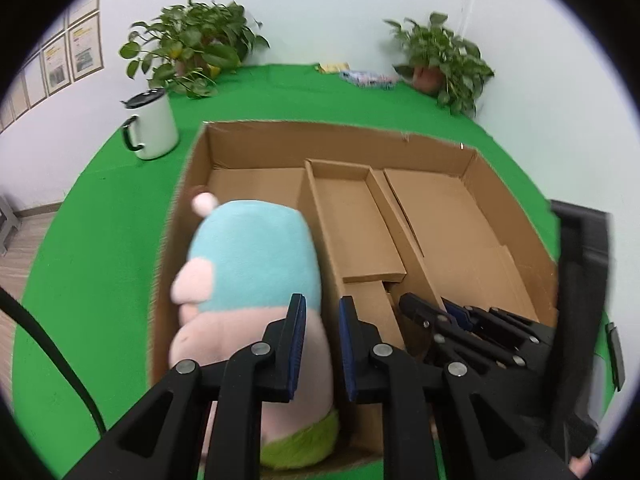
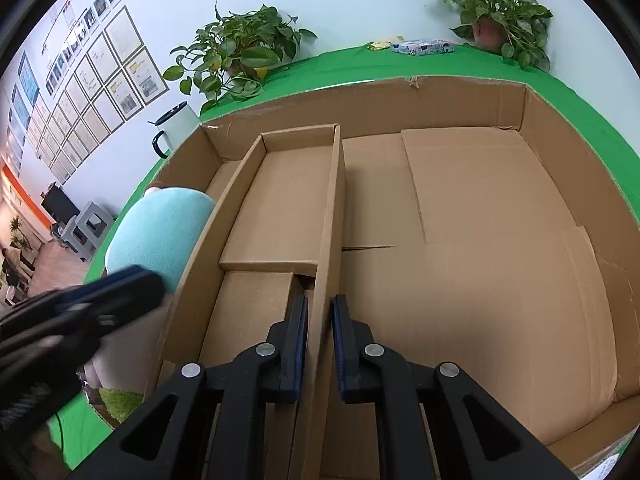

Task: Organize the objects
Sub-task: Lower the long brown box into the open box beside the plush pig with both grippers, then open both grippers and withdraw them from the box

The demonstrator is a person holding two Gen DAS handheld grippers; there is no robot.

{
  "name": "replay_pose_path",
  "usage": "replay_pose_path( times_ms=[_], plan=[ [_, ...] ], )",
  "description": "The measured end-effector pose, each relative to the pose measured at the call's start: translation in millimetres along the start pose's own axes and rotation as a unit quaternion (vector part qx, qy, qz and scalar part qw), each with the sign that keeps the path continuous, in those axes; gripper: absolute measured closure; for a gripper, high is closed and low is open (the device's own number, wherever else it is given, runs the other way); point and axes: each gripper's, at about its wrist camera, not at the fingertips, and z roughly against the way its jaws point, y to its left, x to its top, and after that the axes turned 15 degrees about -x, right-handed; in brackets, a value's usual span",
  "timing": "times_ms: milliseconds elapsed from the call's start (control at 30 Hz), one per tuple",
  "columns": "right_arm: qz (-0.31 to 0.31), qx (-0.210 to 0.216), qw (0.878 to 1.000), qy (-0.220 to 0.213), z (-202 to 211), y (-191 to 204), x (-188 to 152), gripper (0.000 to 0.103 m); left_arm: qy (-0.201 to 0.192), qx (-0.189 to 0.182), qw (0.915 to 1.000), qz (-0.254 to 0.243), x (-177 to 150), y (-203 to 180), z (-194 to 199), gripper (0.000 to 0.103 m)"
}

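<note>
At the near edge of the box (image 2: 532,112), the right gripper (image 2: 320,344) has its fingers (image 2: 298,344) on both sides of a thin cardboard divider (image 2: 332,216). Whether the pads press the divider or only stand close to it, I cannot tell. My judgement is that this gripper steadies the divider, and with it the box, so that nothing shifts while the other hand works.

Beside it, over the left part of the box, the left gripper (image 1: 322,344) has its fingers (image 1: 296,344) a little apart, with nothing between them. The plush toy (image 1: 248,256) lies just under and in front of the left finger, which may touch it; no grip is visible. The toy is blue and pink with a green end toward the camera. It fills the left compartment, between the left wall of the box and the inner tray (image 1: 352,216). It looks as if it has been put there because this narrow space fits it.

Farther in, the inner tray and the wide right compartment hold no objects, only cardboard flaps.

Beyond the box, on the green worktop (image 1: 100,280), a white mug (image 1: 150,124) stands near the far left corner of the box. Two potted plants (image 1: 196,44) stand along the far edge, and between them lie a yellow packet (image 2: 384,43) and a patterned packet (image 2: 422,46). These small things are perhaps next to be sorted.
</note>
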Motion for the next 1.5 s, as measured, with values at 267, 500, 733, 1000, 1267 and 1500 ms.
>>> replay_pose_path(
  times_ms=[267,500,733,1000,1267,1500],
  plan=[
    [0.052,-0.041,0.998,-0.002,-1.8,36.5,0.1,0.093,-0.017,0.016,0.9997,-0.01,-22.7,8.7,21.0,0.087],
    [0.057,-0.028,0.998,-0.008,18.3,33.0,2.1,0.082,-0.032,0.02,0.9993,-0.008,-32.0,9.8,33.8,0.087],
    [0.057,-0.001,0.992,-0.112,104.1,-2.8,-25.3,0.008,-0.084,0.045,0.995,-0.029,-47.0,-1.3,58.7,0.055],
    [0.044,-0.008,0.987,-0.152,171.8,-33.3,-107.3,0.002,-0.153,0.105,0.9778,-0.098,-73.4,-44.3,77.6,0.037],
    [0.025,-0.029,0.984,-0.172,202.3,-59.3,-157.4,0.004,-0.168,0.057,0.9817,-0.07,-99.0,-66.3,86.3,0.022],
    [0.006,-0.031,0.984,-0.177,213.9,-80.0,-166.2,0.049,-0.171,0.032,0.9824,-0.069,-115.9,-77.7,95.0,0.051]
  ],
)
